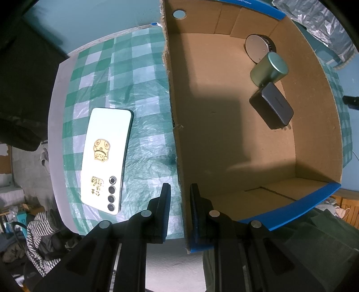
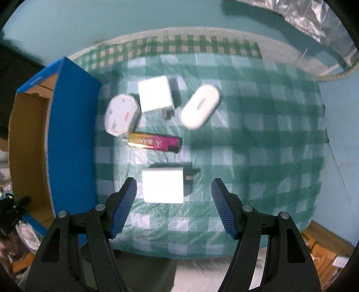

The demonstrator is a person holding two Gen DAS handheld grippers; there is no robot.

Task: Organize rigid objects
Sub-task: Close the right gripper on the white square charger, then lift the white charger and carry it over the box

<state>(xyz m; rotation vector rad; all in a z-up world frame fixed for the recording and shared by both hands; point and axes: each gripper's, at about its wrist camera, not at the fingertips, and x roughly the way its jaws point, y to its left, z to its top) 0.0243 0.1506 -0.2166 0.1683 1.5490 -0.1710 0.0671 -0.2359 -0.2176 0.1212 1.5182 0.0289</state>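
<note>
Black left gripper, fingers narrow, straddles wall of open cardboard box w/ blue trim, prob. steadying it. Right gripper wide, nothing held, over nearest white square charger on green-checked tablecloth, outside box; judged next pick.

A green-and-white checked cloth under clear plastic covers the counter. Crinkled silver foil lies beyond it. Striped fabric, possibly clothing, is heaped below the counter edge.
</note>
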